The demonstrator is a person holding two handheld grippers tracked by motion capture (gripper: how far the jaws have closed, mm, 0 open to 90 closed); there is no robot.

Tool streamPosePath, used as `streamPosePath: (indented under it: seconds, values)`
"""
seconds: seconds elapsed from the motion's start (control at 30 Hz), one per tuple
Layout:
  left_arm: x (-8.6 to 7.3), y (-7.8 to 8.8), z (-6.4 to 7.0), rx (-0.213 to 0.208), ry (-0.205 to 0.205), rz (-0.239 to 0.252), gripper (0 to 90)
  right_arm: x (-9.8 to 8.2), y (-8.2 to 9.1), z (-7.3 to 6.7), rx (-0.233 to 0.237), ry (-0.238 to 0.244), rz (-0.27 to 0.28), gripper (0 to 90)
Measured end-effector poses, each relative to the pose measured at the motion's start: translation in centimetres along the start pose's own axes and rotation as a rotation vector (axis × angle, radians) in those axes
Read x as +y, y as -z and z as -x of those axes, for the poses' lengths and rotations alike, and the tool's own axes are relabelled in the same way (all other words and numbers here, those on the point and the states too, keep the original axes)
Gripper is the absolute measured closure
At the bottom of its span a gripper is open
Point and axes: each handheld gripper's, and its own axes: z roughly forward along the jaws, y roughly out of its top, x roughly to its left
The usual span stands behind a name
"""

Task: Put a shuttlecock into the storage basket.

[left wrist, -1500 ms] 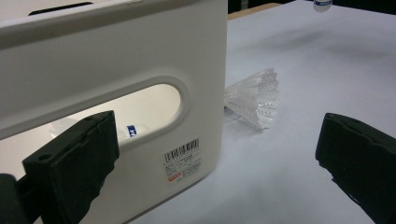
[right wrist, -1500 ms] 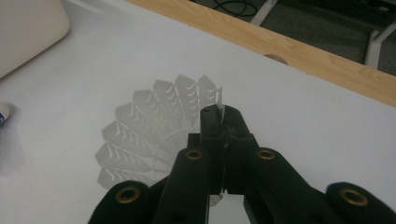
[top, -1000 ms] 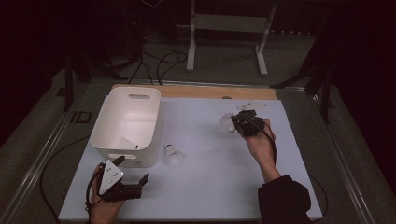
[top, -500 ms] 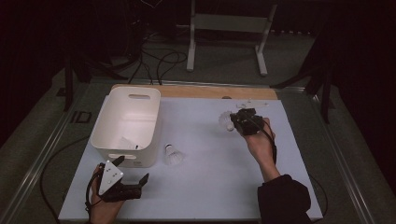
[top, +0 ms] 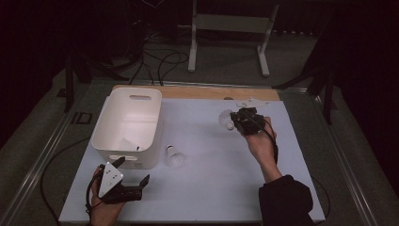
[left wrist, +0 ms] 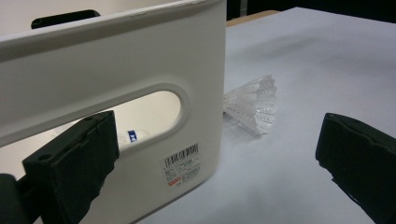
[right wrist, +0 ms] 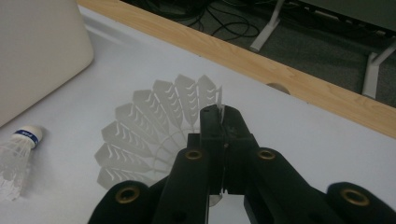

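white sheet [top: 211,169] spread over the table, matte, unmarked apart from soft grey shading. pale wooden strip [top: 211,92] along the far edge, seen again in the right gripper view [right wrist: 299,81] with a small notch in it. metal rails along both long sides of the table. beyond it grey floor, a tangle of black cables [top: 160,63], a pale metal stand [top: 230,28] on two feet; everything past that lost in darkness.

white bin [top: 128,125] at the left half of the sheet, handle cut-outs in both end walls, barcode label on the near wall [left wrist: 183,164]. something white with a blue band lying inside, too small to name.

right gripper [top: 241,120] at the far right part of the sheet, held in the right hand [top: 259,141]; jaws pressed together on the skirt edge of a white shuttlecock [right wrist: 154,128], skirt fanned out to the left of the tips.

second shuttlecock [top: 173,157] lying on the sheet just beside the bin's near right corner, cork end with blue band pointing away from the skirt [right wrist: 18,161]; clear plastic skirt visible past the bin wall [left wrist: 254,105].

left gripper [top: 134,176] low at the near left corner, just in front of the bin; jaws spread wide, nothing between the pads [left wrist: 77,161].
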Motion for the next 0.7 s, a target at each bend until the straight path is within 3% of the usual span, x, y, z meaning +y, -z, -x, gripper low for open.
streamPosePath:
  seconds: [0.7]
  values:
    - [0.00,0.07,-0.07,-0.002,0.004,0.009,0.0,0.51,0.07,-0.78,0.014,0.013,0.009,89.3]
